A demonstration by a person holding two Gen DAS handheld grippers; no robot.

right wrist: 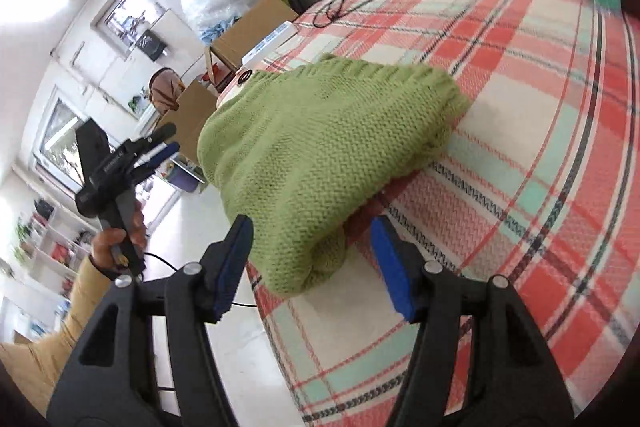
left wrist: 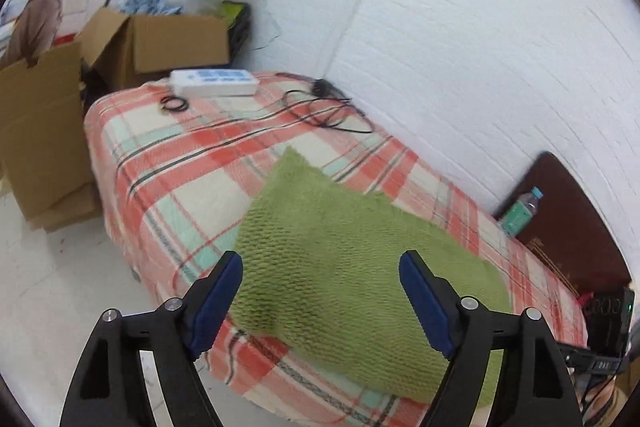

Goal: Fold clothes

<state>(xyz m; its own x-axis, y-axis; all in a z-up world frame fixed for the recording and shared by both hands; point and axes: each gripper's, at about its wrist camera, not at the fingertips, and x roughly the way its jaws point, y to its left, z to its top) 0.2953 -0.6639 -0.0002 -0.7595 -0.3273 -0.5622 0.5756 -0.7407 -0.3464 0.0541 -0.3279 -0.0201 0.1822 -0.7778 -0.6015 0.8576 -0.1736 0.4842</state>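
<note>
A green knitted garment (left wrist: 344,263) lies folded in a thick pad on the plaid blanket (left wrist: 180,167) near the bed's front edge. My left gripper (left wrist: 320,303) hovers above its near part, wide open, with nothing between the blue pads. In the right wrist view the same green garment (right wrist: 320,155) hangs slightly over the blanket's edge (right wrist: 520,187). My right gripper (right wrist: 312,263) is open around the garment's near folded corner, and neither pad presses it. Far left in that view, a hand holds the left gripper (right wrist: 160,147) off the bed's side.
A white power strip (left wrist: 214,81), a small black ring (left wrist: 175,104) and tangled black cables (left wrist: 324,107) lie at the bed's far end. Cardboard boxes (left wrist: 160,43) stand beyond it. A water bottle (left wrist: 520,211) and a dark headboard (left wrist: 568,223) are at right against the white wall.
</note>
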